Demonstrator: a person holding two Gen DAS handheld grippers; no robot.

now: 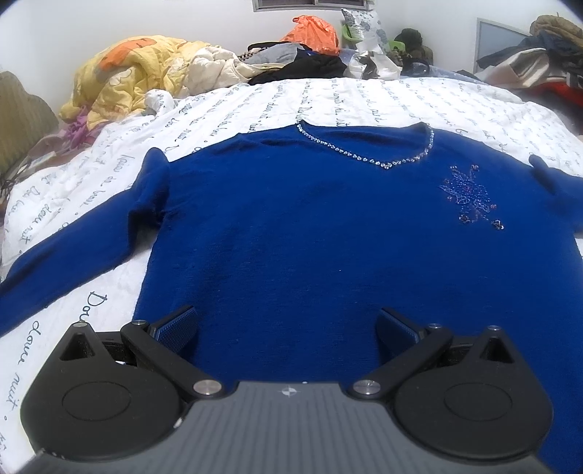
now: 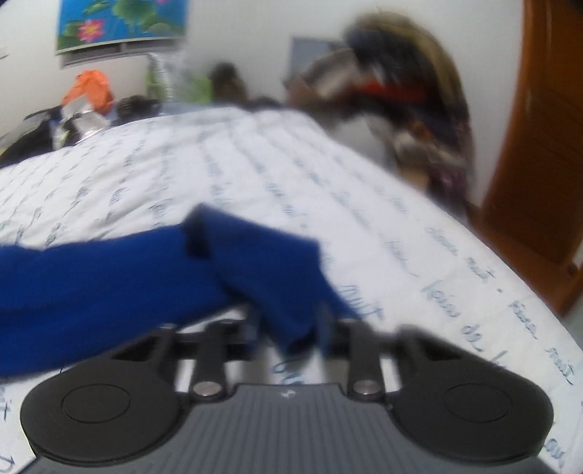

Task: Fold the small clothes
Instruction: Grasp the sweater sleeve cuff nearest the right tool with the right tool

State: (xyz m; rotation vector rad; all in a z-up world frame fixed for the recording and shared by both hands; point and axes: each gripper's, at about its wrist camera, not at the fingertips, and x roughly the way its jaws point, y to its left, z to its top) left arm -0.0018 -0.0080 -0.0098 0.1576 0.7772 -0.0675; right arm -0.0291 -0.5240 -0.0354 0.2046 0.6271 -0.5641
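A blue knit sweater (image 1: 328,218) with a beaded neckline lies face up and spread flat on the bed. My left gripper (image 1: 288,321) hovers over its lower hem, open, with its two blue pads wide apart and nothing pinched between them. One sleeve (image 1: 73,262) stretches out toward the left. In the blurred right wrist view, the end of the other sleeve (image 2: 262,266) is bunched between the fingers of my right gripper (image 2: 291,328). That gripper is shut on the cloth, low over the sheet.
The bed carries a white sheet (image 1: 364,98) printed with script. A yellow quilt (image 1: 127,73), an orange bag (image 1: 309,32) and dark clothes are piled at its far end. A clothes heap (image 2: 400,91) and a brown wooden door (image 2: 539,146) stand past the right bed edge.
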